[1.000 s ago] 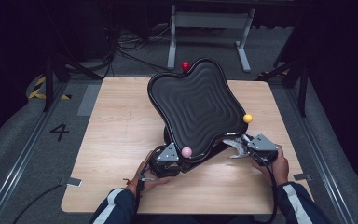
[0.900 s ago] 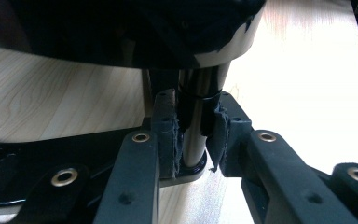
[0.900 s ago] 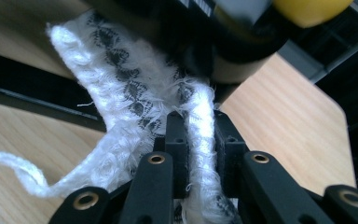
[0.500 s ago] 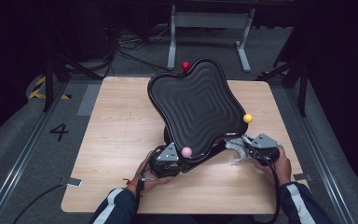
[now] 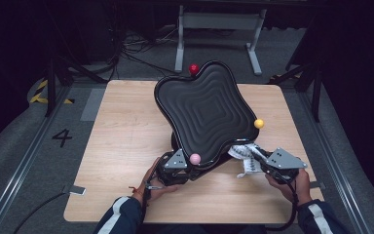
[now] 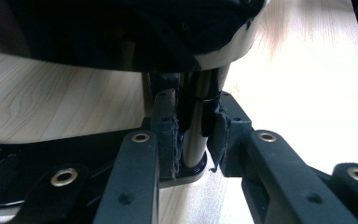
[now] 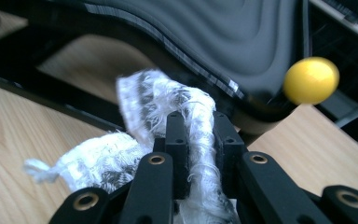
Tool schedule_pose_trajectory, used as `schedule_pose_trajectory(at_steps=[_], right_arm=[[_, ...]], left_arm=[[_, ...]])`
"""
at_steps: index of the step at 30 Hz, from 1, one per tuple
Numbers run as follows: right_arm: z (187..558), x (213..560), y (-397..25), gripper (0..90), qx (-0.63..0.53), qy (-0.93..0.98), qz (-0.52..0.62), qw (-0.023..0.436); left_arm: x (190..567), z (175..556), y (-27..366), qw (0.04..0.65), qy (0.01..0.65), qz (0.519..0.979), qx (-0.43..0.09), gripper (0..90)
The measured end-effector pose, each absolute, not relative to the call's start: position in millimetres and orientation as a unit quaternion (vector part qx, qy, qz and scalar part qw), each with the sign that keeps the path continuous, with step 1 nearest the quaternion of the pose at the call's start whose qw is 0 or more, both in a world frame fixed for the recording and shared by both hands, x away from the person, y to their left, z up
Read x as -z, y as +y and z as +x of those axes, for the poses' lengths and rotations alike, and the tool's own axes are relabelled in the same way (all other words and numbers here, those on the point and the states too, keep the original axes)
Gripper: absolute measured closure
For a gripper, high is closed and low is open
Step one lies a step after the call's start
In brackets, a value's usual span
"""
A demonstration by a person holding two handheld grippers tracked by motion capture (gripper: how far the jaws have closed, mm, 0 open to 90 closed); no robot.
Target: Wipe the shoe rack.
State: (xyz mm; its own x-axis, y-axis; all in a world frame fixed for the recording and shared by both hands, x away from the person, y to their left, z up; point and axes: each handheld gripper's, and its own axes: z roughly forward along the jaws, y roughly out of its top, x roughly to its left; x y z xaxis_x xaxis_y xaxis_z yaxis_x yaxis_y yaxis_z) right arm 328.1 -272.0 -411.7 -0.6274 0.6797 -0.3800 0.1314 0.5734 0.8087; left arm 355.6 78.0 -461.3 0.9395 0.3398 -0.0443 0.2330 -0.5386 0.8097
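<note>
Cloth (image 7: 186, 121) pinched at the ridged black tray's (image 5: 209, 109) lower right edge.
The right gripper (image 7: 199, 140) clamps the frayed white cloth just beside the yellow ball (image 7: 311, 80); the left gripper (image 6: 193, 135) is closed on the shiny post (image 6: 195, 126) under the tilted tray.

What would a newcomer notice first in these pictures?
First, the large black wavy panel, tilted up over the wooden table, with red, yellow and pink balls at its corners. Next, the right gripper holding a frayed white cloth beside the panel's near edge.
</note>
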Motion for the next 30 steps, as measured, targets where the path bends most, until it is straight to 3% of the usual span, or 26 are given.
schedule_pose_trajectory(at_steps=[6, 13, 23, 30], right_arm=[[312.6, 391.6, -274.0, 79.8, -0.423, 0.792, 0.245, 0.366], [322.8, 389.0, -267.1, 79.6, -0.427, 0.783, 0.246, 0.379], [331.2, 392.8, -235.7, 79.6, -0.435, 0.795, 0.22, 0.363], [318.1, 402.1, -200.7, 79.5, -0.425, 0.824, 0.167, 0.336]], left_arm=[[461.3, 355.8, 77.9, 0.452, 0.163, 0.875, -0.059, 73.3], [462.8, 357.3, 77.4, 0.459, 0.16, 0.872, -0.054, 73.3], [463.2, 356.7, 75.2, 0.459, 0.161, 0.872, -0.054, 73.3], [463.4, 356.1, 74.7, 0.459, 0.162, 0.872, -0.056, 73.2]])
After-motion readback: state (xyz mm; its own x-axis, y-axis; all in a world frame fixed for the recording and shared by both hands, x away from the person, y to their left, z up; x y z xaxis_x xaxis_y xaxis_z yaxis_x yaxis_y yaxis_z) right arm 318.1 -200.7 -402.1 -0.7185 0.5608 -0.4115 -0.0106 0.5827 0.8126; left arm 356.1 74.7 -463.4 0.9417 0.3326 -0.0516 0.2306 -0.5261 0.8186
